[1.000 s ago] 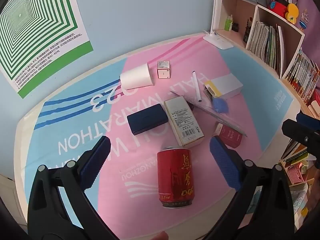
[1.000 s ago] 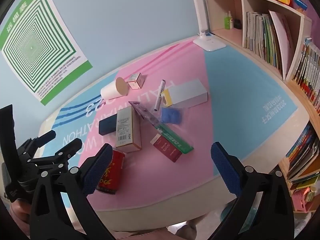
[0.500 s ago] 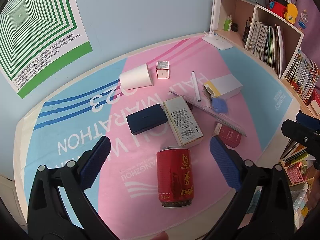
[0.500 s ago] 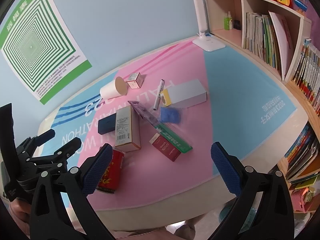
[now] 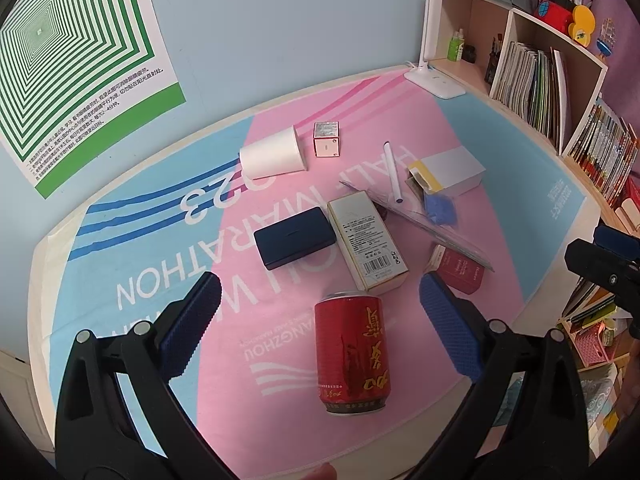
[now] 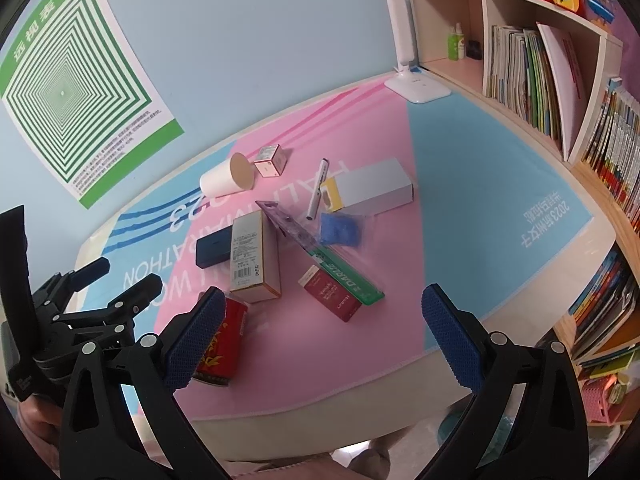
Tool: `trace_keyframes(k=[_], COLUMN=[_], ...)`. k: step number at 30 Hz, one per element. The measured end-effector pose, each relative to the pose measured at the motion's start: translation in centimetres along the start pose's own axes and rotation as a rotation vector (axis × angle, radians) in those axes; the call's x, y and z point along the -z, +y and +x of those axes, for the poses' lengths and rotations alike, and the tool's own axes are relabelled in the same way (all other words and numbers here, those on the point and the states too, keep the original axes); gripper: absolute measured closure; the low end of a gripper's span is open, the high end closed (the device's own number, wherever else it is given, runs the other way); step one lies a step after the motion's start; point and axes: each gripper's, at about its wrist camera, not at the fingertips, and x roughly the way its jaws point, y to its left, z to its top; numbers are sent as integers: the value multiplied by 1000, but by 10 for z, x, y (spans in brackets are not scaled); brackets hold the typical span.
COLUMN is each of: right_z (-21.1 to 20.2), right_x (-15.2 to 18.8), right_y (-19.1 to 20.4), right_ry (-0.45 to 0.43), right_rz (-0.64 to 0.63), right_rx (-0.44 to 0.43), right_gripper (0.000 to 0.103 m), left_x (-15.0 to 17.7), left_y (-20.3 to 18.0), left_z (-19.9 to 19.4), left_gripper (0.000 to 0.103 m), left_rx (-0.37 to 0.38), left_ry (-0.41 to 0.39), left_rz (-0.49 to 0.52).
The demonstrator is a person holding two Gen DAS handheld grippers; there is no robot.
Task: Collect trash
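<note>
While both grippers' jaws gape empty, one red can [image 5: 351, 354] and four boxes lie

I face a light blue wall [image 5: 280, 20] carrying a green concentric-square poster [image 5: 76, 52] at far left. A pink and blue mat [image 6: 480, 184] covers the desk. At far right stands a white desk lamp [image 6: 416, 84] beside wooden bookshelves [image 6: 532, 68] filled with upright books.
</note>
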Motion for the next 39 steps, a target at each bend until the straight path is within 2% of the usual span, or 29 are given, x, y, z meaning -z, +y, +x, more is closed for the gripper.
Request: trace_keyframes(k=[39], right_z=[5], right_x=[0], right_y=[2], right_ry=[17], right_rz=[-12], right_rx=[0], right_gripper=[6], left_x=[-2], left_y=[-1], left_z=[0], left_gripper=[6], left_rx=[-5], left_ry=[-4], left_rz=[6])
